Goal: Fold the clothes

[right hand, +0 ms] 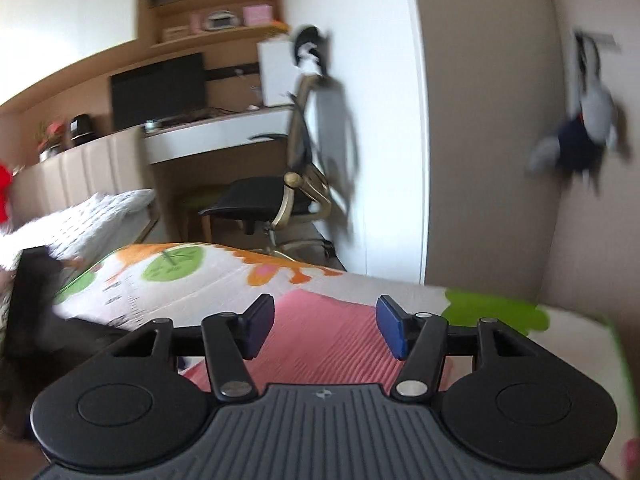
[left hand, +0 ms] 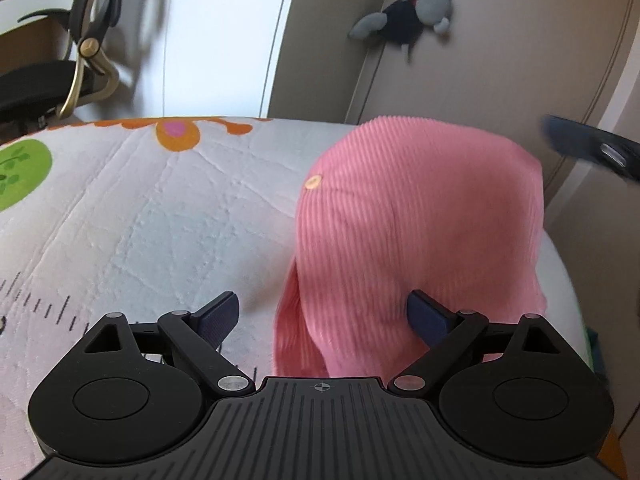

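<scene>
Jaws apart, both grippers [left hand: 324,316] [right hand: 326,326] above pink garment [left hand: 420,232].

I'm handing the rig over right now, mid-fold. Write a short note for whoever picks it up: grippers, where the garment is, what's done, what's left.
Left gripper: open wide, holding nothing; the near edge of the pink ribbed garment lies between its fingers, pads not pressing.
Right gripper: open, empty, hovering over the pink cloth.
Garment: lying on the patterned bedspread near the bed's corner, in a compact folded bundle, one button showing on top.
Done: looks folded at least once and released.
Left: check the loose flap at the near left edge, then decide on a final fold or tidy. Views are blurred, so confirm first.
</scene>
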